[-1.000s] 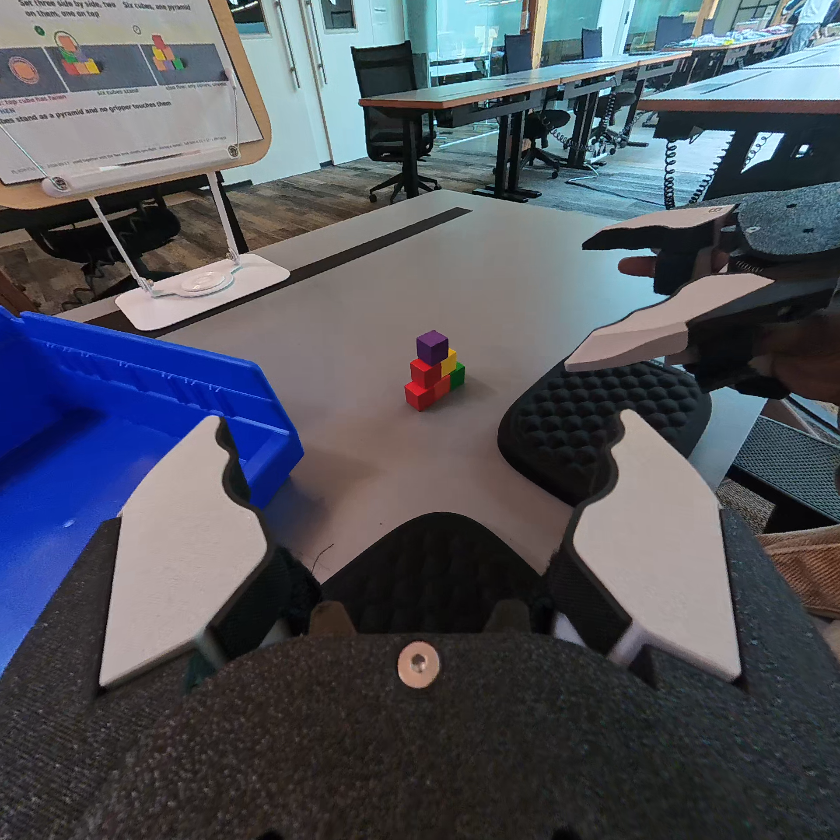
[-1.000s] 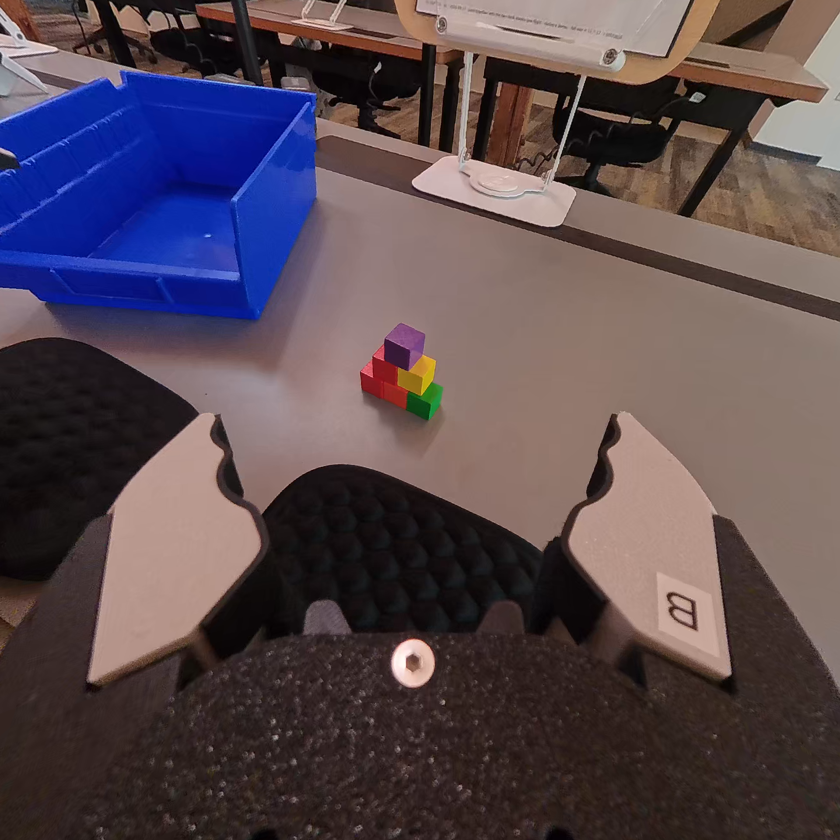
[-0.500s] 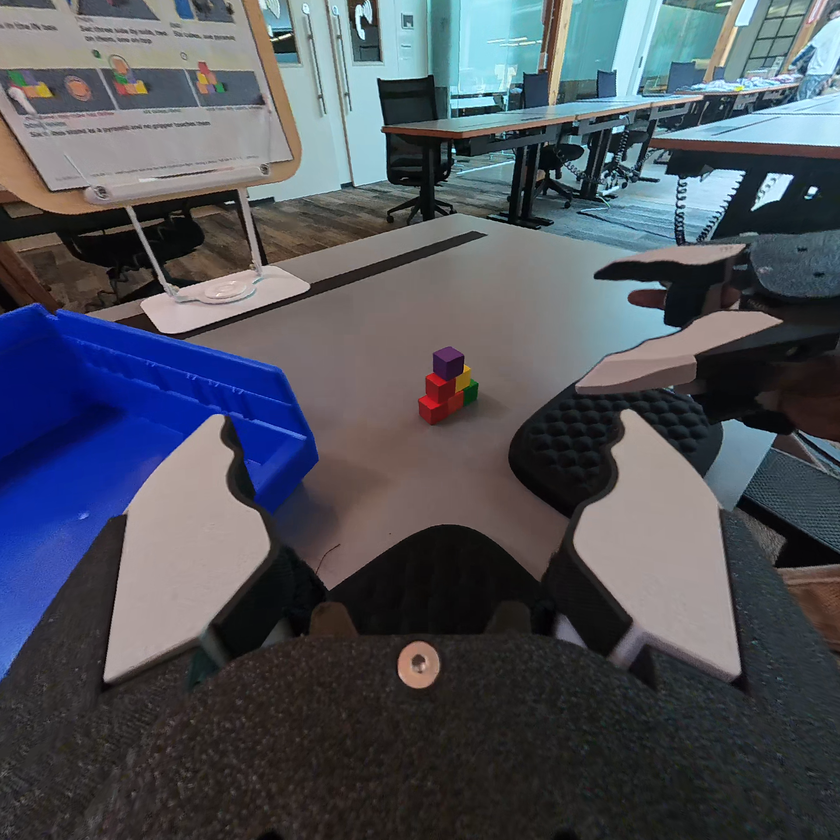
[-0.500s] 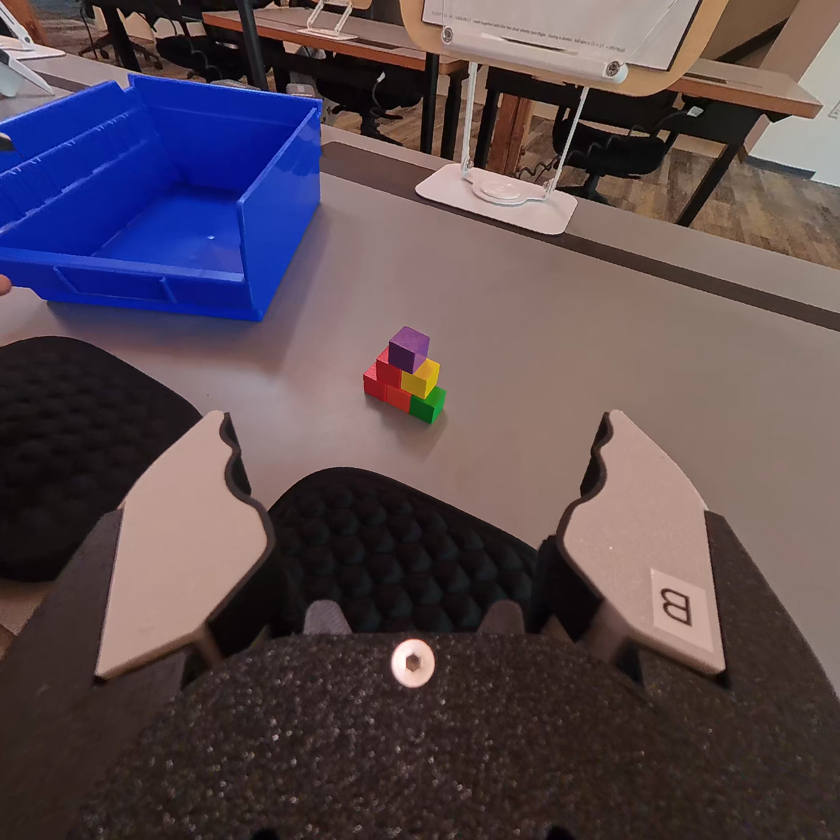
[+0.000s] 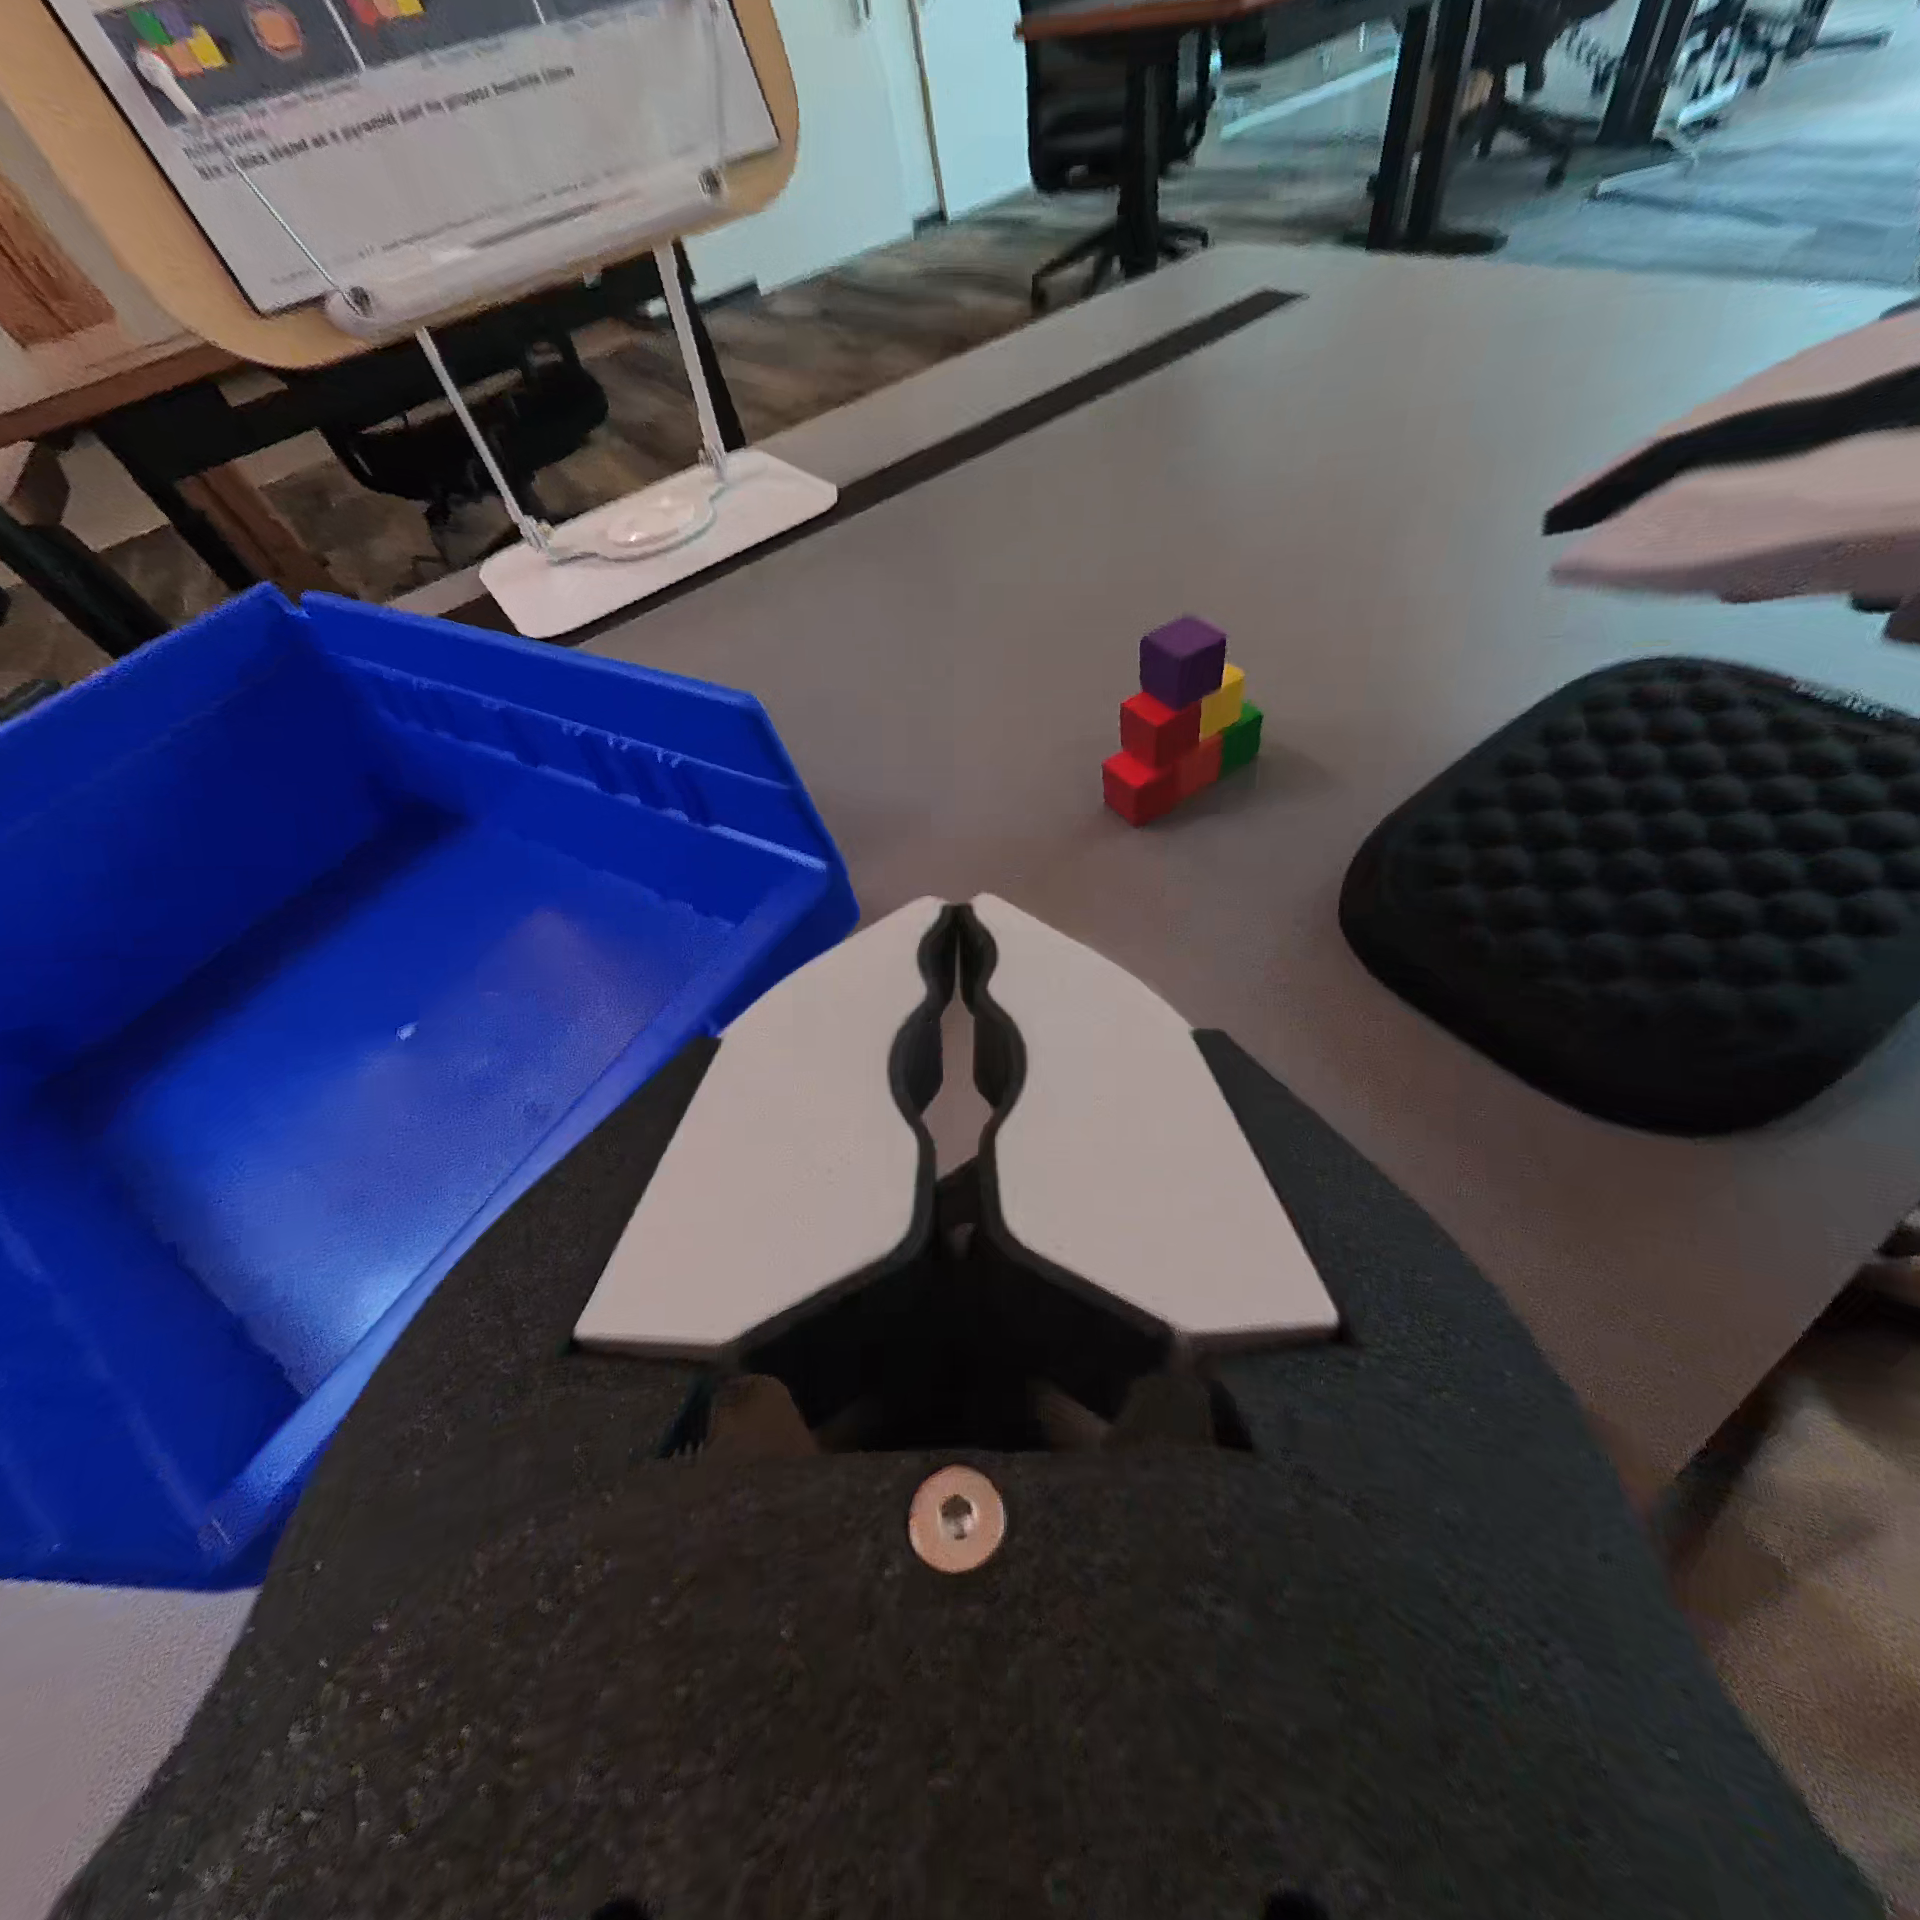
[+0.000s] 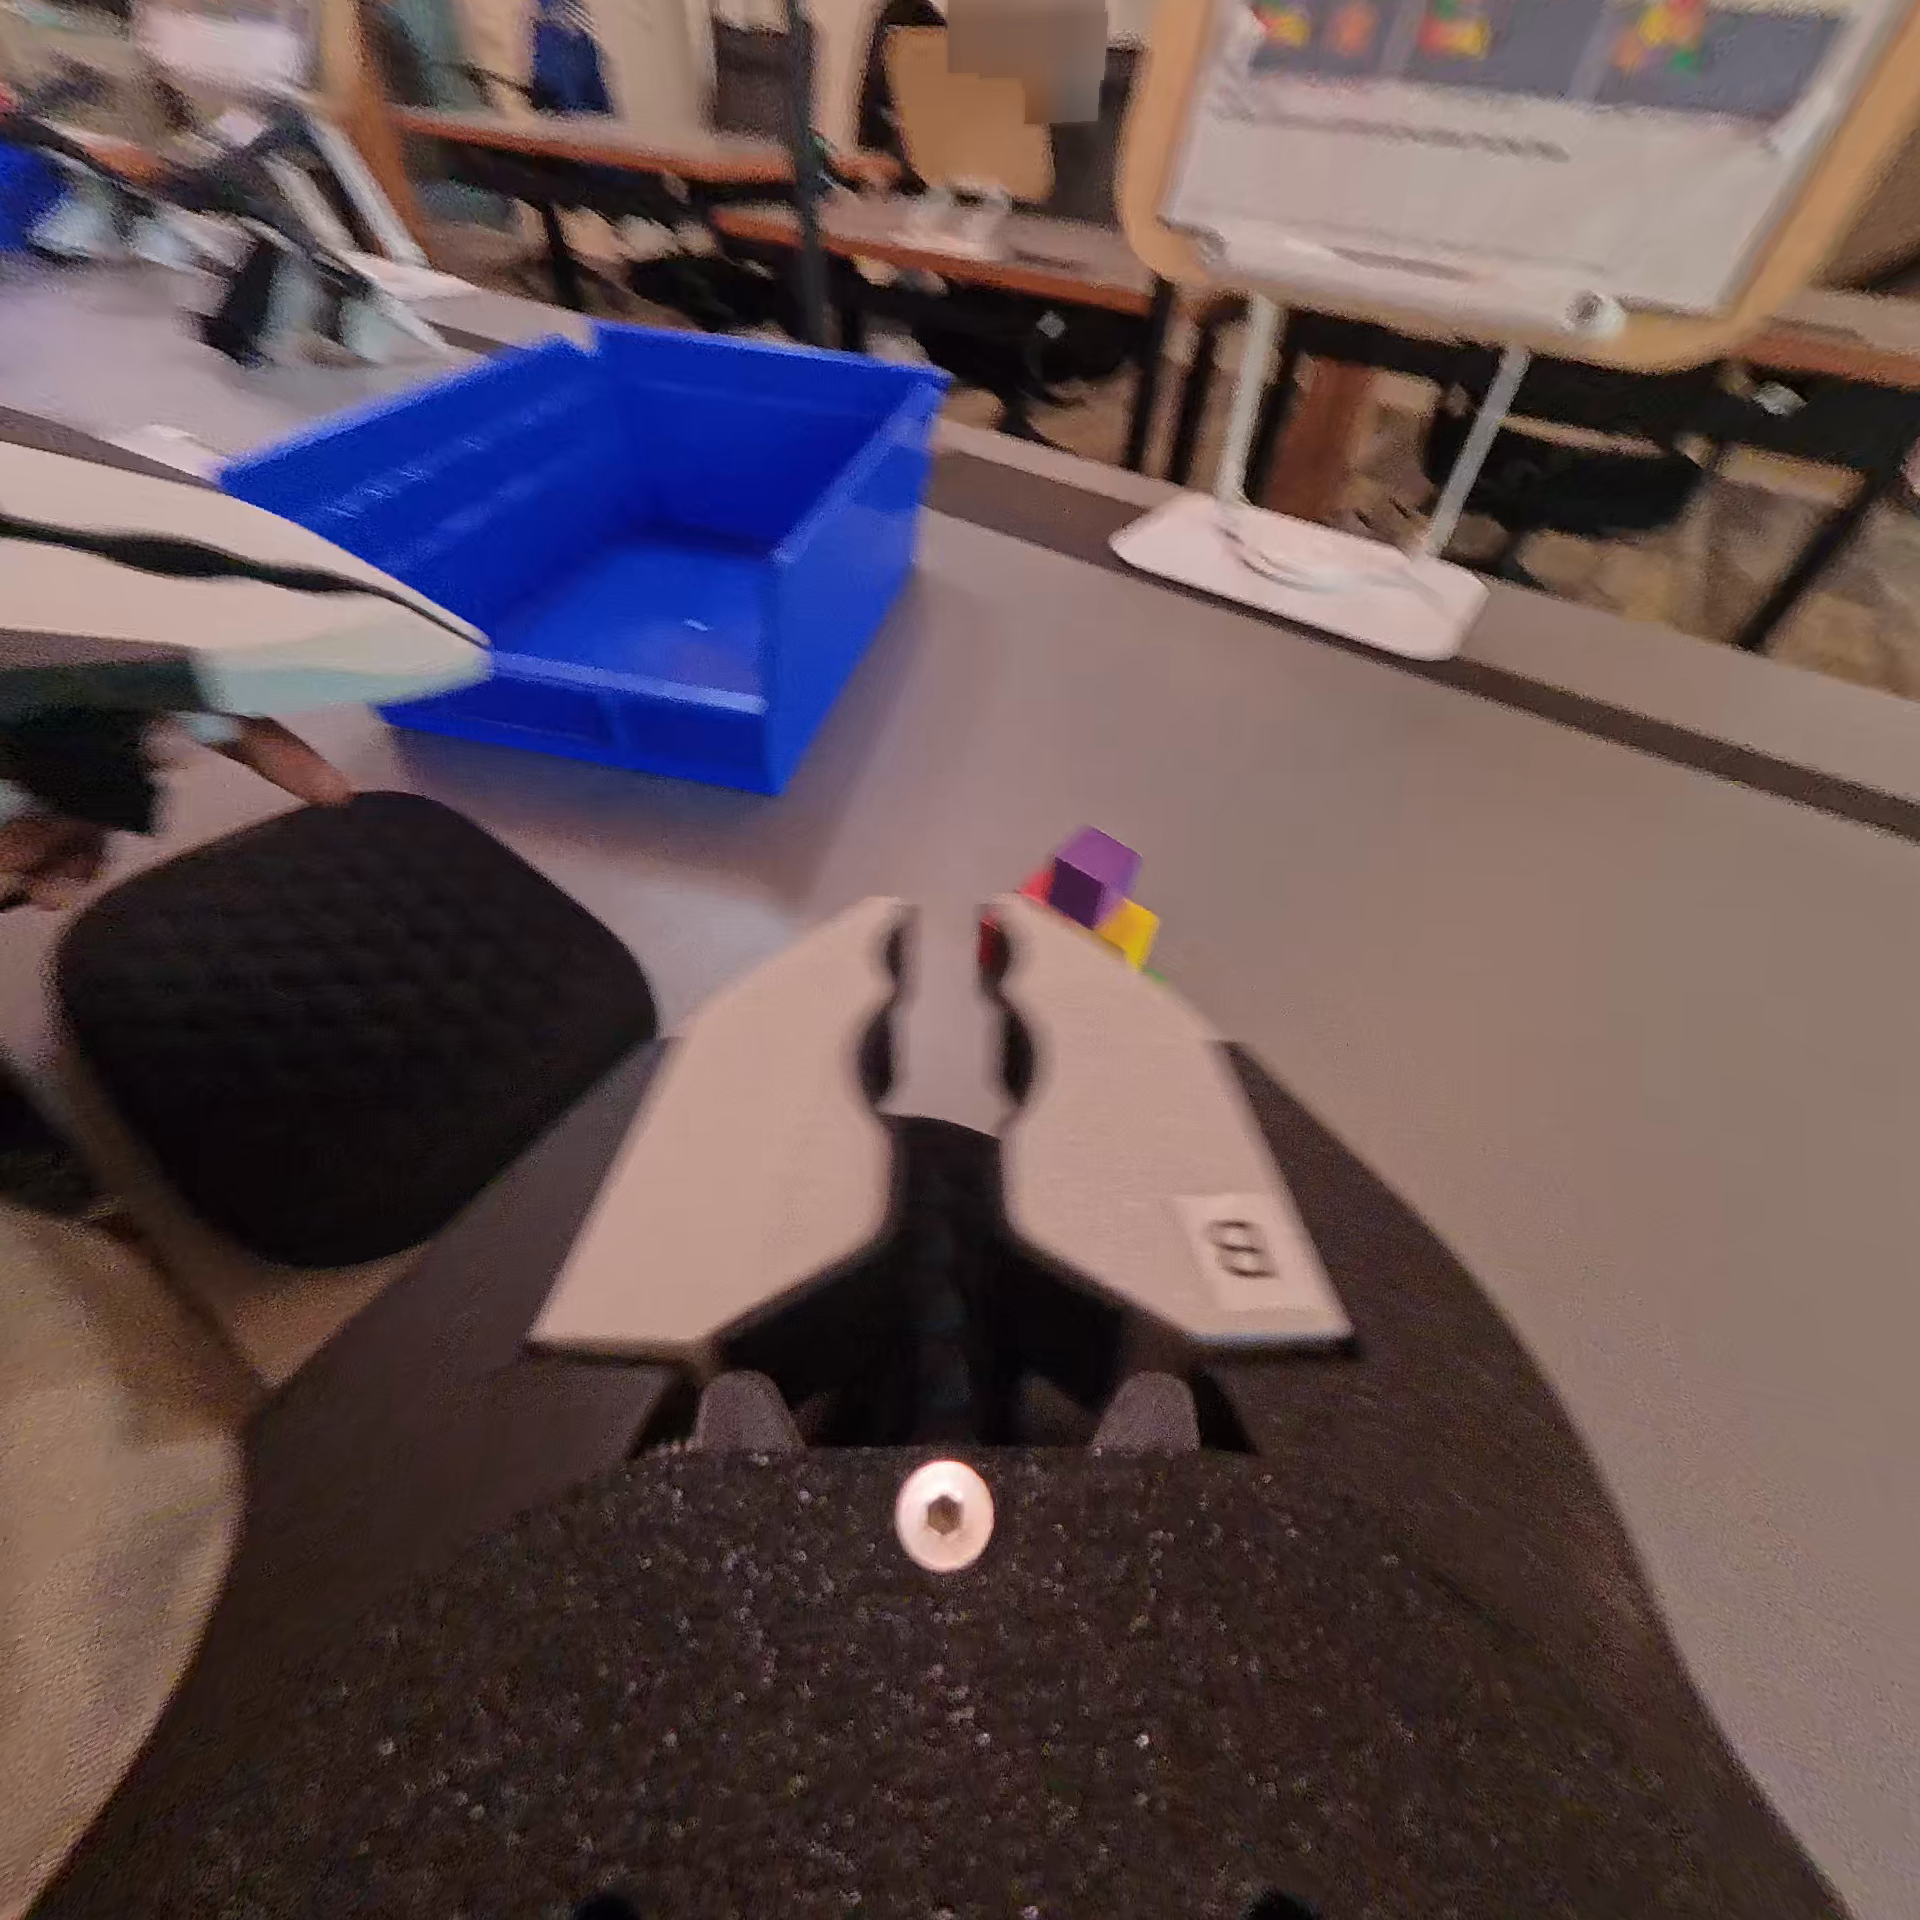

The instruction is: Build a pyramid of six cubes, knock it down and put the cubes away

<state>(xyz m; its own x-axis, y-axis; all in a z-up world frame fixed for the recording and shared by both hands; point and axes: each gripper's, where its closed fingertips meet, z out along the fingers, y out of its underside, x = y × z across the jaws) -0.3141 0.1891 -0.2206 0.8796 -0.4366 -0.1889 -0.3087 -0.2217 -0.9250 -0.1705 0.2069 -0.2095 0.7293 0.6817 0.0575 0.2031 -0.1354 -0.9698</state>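
Note:
The cube pyramid [image 5: 1184, 727] stands on the grey table [image 5: 1039, 540]: a purple cube [image 5: 1182, 658] on top, red and yellow below it, and red and green in the bottom row. My left gripper [image 5: 961, 909] is shut and empty, short of the pyramid and beside the blue bin [image 5: 364, 987]. My right gripper [image 6: 945, 914] is empty, its jaws closed to a narrow gap. Its fingertips partly hide the pyramid [image 6: 1091, 894] just beyond them. It also shows at the right edge of the left wrist view [image 5: 1745, 499].
A black dimpled pad [image 5: 1662, 894] lies near the table's front right, and it also shows in the right wrist view [image 6: 343, 1018]. The blue bin [image 6: 623, 540] holds nothing. A sign board on a white stand [image 5: 644, 530] is at the table's back. Desks and chairs stand behind. One gripper's finger ends stand about 15 centimeters off the other's. The pyramid [image 6: 1091, 894] is about 10 centimeters from my right fingertips and 15 centimeters from my left.
Both grippers have closed from wide open. The left one has swung left towards the bin. The right one has moved forward and lower, close to the pyramid, which still stands.

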